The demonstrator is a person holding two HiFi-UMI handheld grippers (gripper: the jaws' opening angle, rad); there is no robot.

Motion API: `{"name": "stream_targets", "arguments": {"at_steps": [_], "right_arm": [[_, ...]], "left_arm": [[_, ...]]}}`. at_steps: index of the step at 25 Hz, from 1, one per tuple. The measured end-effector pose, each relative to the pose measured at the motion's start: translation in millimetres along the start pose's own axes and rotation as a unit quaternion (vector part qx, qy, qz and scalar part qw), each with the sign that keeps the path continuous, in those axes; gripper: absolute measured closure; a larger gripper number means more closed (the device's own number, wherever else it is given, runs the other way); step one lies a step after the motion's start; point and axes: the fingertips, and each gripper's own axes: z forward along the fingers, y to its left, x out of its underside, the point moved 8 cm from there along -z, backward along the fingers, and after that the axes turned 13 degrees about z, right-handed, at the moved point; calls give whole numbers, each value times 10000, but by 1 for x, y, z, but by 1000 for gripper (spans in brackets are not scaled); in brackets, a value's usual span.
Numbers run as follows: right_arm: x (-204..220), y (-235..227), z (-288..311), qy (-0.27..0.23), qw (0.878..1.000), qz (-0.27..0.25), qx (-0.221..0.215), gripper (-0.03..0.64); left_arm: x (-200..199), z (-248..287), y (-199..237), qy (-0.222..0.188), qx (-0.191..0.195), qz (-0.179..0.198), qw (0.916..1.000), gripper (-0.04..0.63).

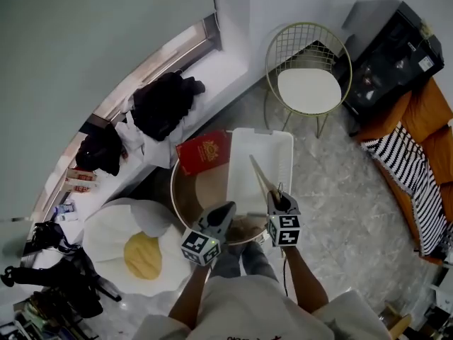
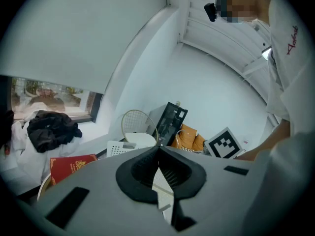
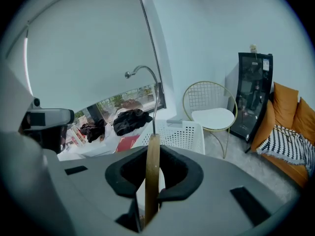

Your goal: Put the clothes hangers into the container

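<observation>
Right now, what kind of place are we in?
Most likely a home living area by a window. An orange sofa with a striped throw, a wire chair and clothes piled on the window ledge point to that; the white basket suggests laundry sorting.

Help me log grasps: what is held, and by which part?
The right gripper clamps a wooden clothes hanger by its wooden body, below the hook. The left gripper is shut and empty.
</observation>
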Motion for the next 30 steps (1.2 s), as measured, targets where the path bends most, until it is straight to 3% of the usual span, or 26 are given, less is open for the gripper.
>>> {"name": "stream_targets", "arguments": {"at_steps": [16,30], "right_arm": [[-24,3,100,735,9971,-209,-64,543],[-13,-4,165,1179,9914,-563,-11,543]], "left_arm": [[8,-11,14,14,-304,-201,9993,566],[18,-33,34,162,-563,-303,9978,566]]}}
